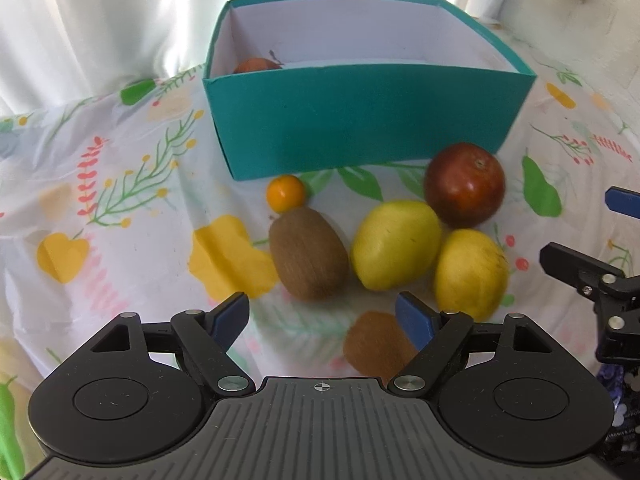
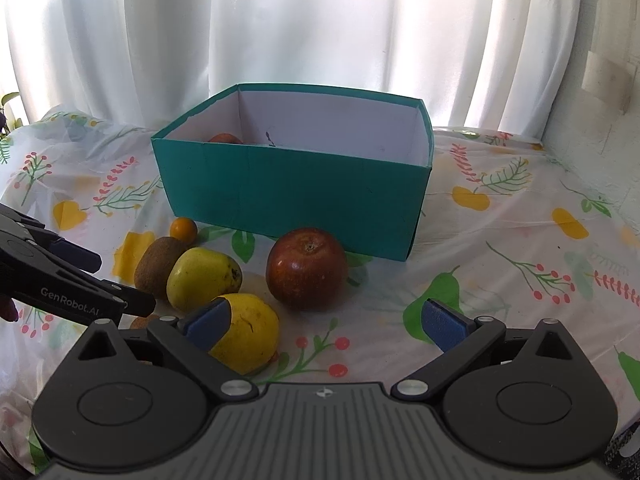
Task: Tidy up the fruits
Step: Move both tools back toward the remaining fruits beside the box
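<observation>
A teal box [image 1: 360, 120] holds one reddish fruit [image 1: 256, 65] in its left corner. In front of it lie a small orange fruit [image 1: 285, 193], a kiwi [image 1: 308, 252], two yellow fruits [image 1: 396, 244] [image 1: 470, 272] and a red apple [image 1: 464, 184]. My left gripper [image 1: 322, 320] hovers open over the kiwi's near side, nothing between its pads. A second kiwi [image 1: 376, 344] lies partly hidden behind its right finger. My right gripper [image 2: 326, 324] is open and holds nothing. The nearer yellow fruit [image 2: 248, 332] lies just past its left finger, and the apple [image 2: 306, 266] is ahead.
A floral tablecloth [image 2: 500, 240] covers the table, with white curtains [image 2: 320, 20] behind the box. The left gripper [image 2: 124, 282] reaches in from the left edge of the right wrist view. The right gripper [image 1: 580, 226] shows at the right edge of the left wrist view.
</observation>
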The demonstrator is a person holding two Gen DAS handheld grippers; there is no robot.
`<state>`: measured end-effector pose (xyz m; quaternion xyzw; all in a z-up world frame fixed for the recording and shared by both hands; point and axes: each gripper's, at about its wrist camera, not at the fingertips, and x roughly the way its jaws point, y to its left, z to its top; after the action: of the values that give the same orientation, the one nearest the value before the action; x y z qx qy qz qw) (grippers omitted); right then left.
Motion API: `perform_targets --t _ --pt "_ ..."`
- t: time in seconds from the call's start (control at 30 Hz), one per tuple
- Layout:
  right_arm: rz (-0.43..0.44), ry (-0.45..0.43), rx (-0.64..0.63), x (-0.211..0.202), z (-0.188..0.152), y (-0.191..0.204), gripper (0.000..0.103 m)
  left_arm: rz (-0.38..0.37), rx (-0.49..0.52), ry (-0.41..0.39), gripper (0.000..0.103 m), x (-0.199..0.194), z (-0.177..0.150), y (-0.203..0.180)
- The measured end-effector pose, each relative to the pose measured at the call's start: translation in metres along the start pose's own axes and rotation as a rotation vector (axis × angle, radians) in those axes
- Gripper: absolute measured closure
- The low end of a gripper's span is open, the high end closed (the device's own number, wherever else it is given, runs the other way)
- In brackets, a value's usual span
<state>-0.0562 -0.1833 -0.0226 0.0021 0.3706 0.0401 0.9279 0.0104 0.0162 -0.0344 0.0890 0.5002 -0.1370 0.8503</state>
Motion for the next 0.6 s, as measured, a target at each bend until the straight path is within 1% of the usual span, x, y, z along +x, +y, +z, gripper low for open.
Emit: perform_targets --t 0.07,0.2,0.43,0.47,0.6 --pt "0.001 0.002 0.000 0.005 0.004 -0.001 0.004 0.006 -0.003 0.008 0.021 0.006 0.004 0.003" --pt "0.004 0.010 0.005 0.016 0.009 -0.005 0.005 0.012 -0.003 0.023 0.024 0.015 0.010 0.008" --pt "0.004 0.023 0.003 0.036 0.020 -0.008 0.008 0.012 -0.041 0.030 0.025 0.025 0.024 0.018" --pt "0.006 0.028 0.003 0.039 0.021 -0.007 0.008 0.010 -0.048 0.033 0.027 0.027 0.026 0.020" --pt "0.013 0.041 -0.007 0.050 0.026 -0.004 0.008 -0.024 -0.073 0.059 0.027 0.036 0.033 0.026"
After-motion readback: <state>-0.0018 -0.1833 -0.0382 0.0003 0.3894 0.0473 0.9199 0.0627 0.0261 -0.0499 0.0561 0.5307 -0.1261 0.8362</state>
